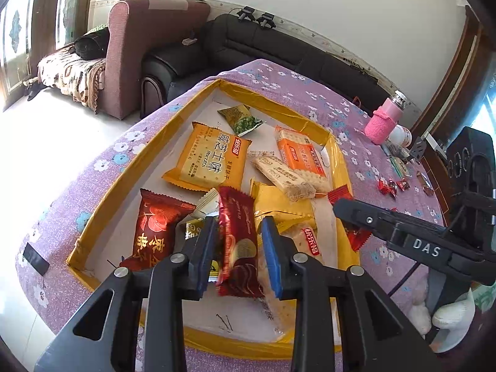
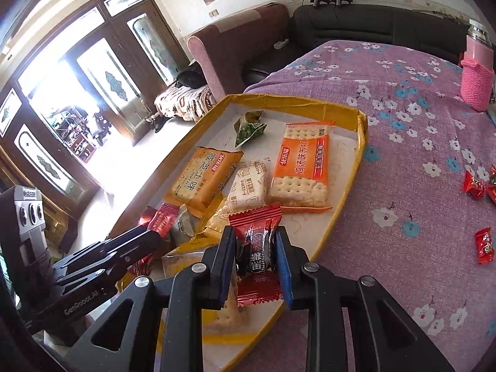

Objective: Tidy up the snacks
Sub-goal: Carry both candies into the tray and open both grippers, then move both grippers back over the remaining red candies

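A shallow yellow-rimmed tray (image 1: 133, 179) (image 2: 294, 100) lies on a purple flowered cloth and holds several snack packs. Among them are a yellow biscuit pack (image 1: 207, 159), an orange cracker pack (image 2: 302, 167), a beige cracker pack (image 1: 283, 176), a green pea packet (image 1: 243, 119) and a red jujube pack (image 1: 155, 232). My left gripper (image 1: 238, 248) is shut on a dark red snack packet (image 1: 237, 235), hanging over the tray's near end. My right gripper (image 2: 255, 248) is shut on a red and black candy (image 2: 257, 245), over the tray's near right part, close beside the left gripper (image 2: 155, 235).
Loose red candies (image 2: 474, 184) (image 1: 390, 184) lie on the cloth right of the tray. A bottle in a pink knitted sleeve (image 1: 383, 121) (image 2: 477, 74) stands at the far right. Behind the table are a maroon armchair (image 1: 148, 40) and a black sofa (image 1: 279, 43). The table edge drops off at the left.
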`<state>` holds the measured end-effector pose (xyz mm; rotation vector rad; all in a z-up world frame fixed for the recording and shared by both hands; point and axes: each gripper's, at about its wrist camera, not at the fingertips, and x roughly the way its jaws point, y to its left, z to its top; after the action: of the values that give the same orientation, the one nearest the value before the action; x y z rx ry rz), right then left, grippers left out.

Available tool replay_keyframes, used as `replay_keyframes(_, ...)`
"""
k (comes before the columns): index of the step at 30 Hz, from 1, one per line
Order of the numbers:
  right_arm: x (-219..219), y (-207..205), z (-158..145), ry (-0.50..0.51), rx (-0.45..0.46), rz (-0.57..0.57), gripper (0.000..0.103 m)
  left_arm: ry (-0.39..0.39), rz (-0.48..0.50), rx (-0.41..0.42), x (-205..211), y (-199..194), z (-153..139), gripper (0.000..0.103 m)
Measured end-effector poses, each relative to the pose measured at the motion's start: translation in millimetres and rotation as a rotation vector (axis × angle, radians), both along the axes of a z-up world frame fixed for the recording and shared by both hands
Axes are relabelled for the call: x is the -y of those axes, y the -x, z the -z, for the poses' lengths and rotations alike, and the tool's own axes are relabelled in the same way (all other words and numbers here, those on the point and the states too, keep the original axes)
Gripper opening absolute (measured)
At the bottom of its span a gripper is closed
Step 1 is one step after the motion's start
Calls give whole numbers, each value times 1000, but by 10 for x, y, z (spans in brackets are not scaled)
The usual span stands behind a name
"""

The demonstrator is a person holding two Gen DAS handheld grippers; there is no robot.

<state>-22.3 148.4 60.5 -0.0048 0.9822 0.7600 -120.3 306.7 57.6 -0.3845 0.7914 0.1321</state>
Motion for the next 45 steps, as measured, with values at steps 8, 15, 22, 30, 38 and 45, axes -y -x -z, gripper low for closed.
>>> replay_keyframes(8,6,-19,37,15,24,41,43,-42,-20,45,10,171,-168,47)
replay_keyframes(15,193,110,-143,-12,66,60,43,-142,-68,79,157,307,-351,71)
replay_keyframes(22,435,347,-249,-31,99,84,45,-279,-78,112,442,397,-540,74)
replay_keyframes(30,695,535,-260,-36,108,107,49,-349,-91,115,651,482,-638,74)
replay_keyframes(38,954,600,-185,-47,82,148,50,-363,-82,107,798,515,-664,74)
replay_keyframes(45,1111,589,-170,-63,69,177,50,-371,-60,105,929,514,-685,74)
